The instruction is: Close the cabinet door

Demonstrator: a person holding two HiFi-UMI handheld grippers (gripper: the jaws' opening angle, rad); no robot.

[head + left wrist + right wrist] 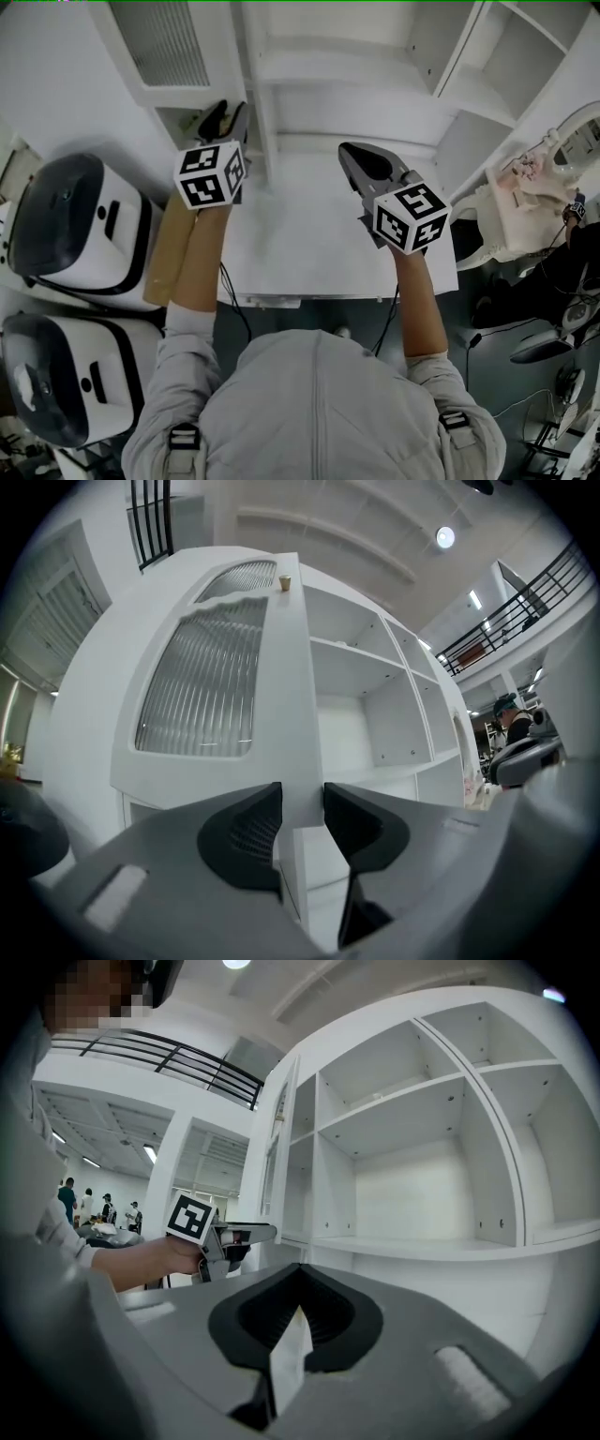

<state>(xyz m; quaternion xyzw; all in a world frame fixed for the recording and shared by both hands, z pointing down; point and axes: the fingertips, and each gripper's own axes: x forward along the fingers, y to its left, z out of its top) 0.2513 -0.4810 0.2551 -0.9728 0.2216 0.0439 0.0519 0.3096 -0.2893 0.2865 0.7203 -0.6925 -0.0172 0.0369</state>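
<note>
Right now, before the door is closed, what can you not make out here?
1. Whether the left tool touches the cabinet door at its edge: left gripper view looks past the pads; too small in head view.
2. What stands behind the ribbed glass: left gripper view, the ribbing blurs it.
3. The cabinet lower part: right gripper view, the right tool covers it.
</note>
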